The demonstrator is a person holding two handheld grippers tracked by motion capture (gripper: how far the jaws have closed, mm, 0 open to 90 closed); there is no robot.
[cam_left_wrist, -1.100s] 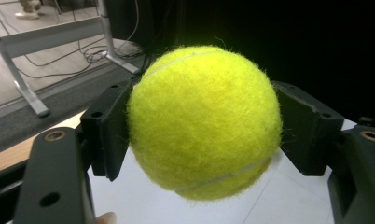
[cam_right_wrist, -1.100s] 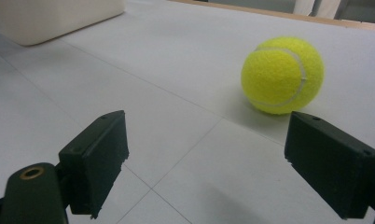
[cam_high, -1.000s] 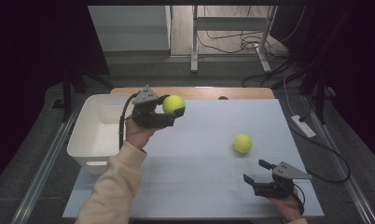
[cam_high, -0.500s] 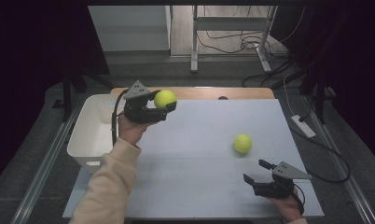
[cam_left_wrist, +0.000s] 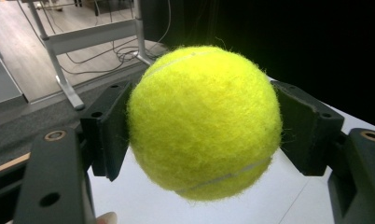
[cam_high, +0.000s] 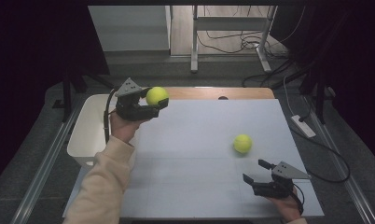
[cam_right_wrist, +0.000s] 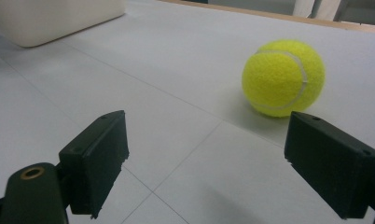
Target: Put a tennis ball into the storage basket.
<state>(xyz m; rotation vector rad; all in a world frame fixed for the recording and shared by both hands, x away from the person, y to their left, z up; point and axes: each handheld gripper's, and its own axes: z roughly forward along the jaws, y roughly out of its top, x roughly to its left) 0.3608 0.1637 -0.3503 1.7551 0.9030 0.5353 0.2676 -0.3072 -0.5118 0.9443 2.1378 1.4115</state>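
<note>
My left gripper (cam_high: 156,100) is shut on a yellow tennis ball (cam_high: 156,95) and holds it in the air near the table's far left, just right of the white bin (cam_high: 90,135). Up close, that held ball (cam_left_wrist: 203,121) sits squeezed between both black pads. A second tennis ball (cam_high: 242,143) lies on the pale table right of centre. My right gripper (cam_high: 256,171) rests low near the front right corner, open, with nothing between its fingers. In the right gripper view the loose ball (cam_right_wrist: 283,77) lies ahead of the gripper (cam_right_wrist: 223,168), toward its right jaw.
The white bin (cam_right_wrist: 55,18) stands along the table's left edge. A wooden strip (cam_high: 213,92) runs along the far edge. Beyond it are a metal desk frame (cam_high: 232,23) and cables on the floor. A white power strip (cam_high: 303,126) lies right of the table.
My left gripper has carried the held ball leftward and a little farther back, toward the bin. The right gripper and the loose ball have stayed put.
</note>
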